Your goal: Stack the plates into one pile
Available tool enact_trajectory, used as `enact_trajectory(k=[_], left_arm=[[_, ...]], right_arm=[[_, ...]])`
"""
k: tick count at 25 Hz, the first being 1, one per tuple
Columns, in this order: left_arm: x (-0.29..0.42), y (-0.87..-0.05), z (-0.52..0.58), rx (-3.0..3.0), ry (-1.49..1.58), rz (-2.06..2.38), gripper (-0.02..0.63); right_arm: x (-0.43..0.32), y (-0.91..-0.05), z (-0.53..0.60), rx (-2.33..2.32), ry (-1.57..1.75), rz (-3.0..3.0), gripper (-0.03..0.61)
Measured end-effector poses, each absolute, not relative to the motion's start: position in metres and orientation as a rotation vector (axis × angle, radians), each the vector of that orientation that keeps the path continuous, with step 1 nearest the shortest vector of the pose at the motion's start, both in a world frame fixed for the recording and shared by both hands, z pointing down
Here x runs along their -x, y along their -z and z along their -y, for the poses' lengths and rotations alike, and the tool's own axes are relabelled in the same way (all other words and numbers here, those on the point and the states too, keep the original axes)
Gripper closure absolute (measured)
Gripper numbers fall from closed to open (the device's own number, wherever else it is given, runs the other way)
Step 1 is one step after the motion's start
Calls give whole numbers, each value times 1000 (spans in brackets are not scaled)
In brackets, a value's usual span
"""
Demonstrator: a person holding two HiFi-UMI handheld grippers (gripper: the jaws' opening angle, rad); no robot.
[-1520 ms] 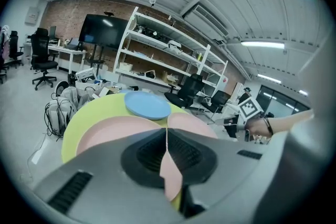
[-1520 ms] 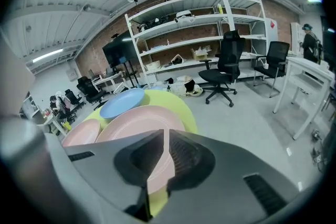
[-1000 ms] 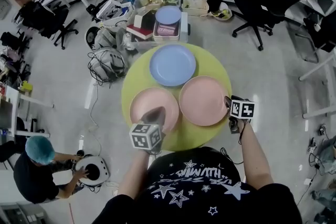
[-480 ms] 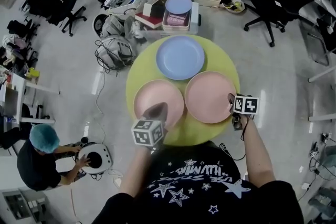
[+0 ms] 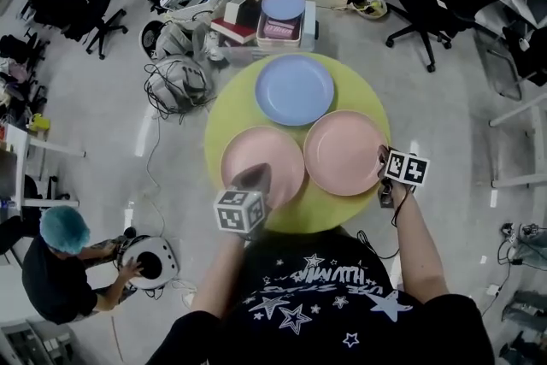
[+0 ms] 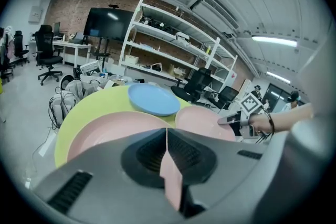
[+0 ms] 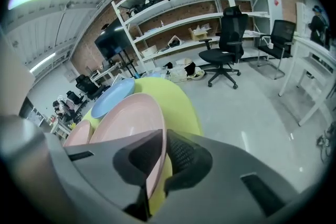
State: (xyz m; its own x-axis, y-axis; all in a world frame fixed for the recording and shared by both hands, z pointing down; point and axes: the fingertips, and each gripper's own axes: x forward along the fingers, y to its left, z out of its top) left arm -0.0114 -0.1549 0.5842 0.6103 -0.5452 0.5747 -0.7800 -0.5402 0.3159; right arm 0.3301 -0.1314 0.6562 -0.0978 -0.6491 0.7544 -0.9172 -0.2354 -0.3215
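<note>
The left gripper (image 6: 167, 139) is clamped tight on the near rim of the left pink plate (image 5: 269, 154), at about that plate's 6 o'clock, and points toward 1 o'clock across it. The right gripper (image 7: 160, 152) has just been closing its jaws. They now pinch the rim of the right pink plate (image 5: 342, 151) at its 3 o'clock edge, and the gripper points toward 10 o'clock.

Both plates are round, so neither has a long axis. They lie flat, hollow side up, on the round yellow-green table (image 5: 224, 122), at roughly its 8 and 4 o'clock, just beside each other.

Three plates lie on the table: two pink, plus one blue plate (image 5: 295, 90) at 12 o'clock, near both pink ones. A fourth plate (image 5: 283, 4), also blue, sits off the table beyond its 12 o'clock edge.
</note>
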Motion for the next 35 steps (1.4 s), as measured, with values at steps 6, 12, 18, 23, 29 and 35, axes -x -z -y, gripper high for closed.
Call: enact_trajectory(k=[6, 12, 18, 23, 29, 35], left_arm=[[19, -580, 160, -2323, -565, 970, 595], [28, -575, 171, -2351, -564, 945, 595], [29, -573, 180, -2381, -558, 912, 595], [30, -572, 187, -2385, -546, 907, 595], [42, -566, 196, -2366, -517, 955, 595], [56, -567, 211, -2341, -505, 1018, 595]], right_arm=[[-327, -633, 127, -1946, -1245, 1697, 551], [-325, -617, 120, -1986, -1220, 1694, 551], [-335, -597, 113, -2071, -1210, 1687, 551], [-336, -576, 126, -2170, -1283, 1742, 551], [-325, -571, 160, -2226, -1353, 1758, 549], [-313, -586, 199, -2213, -1392, 1741, 545]])
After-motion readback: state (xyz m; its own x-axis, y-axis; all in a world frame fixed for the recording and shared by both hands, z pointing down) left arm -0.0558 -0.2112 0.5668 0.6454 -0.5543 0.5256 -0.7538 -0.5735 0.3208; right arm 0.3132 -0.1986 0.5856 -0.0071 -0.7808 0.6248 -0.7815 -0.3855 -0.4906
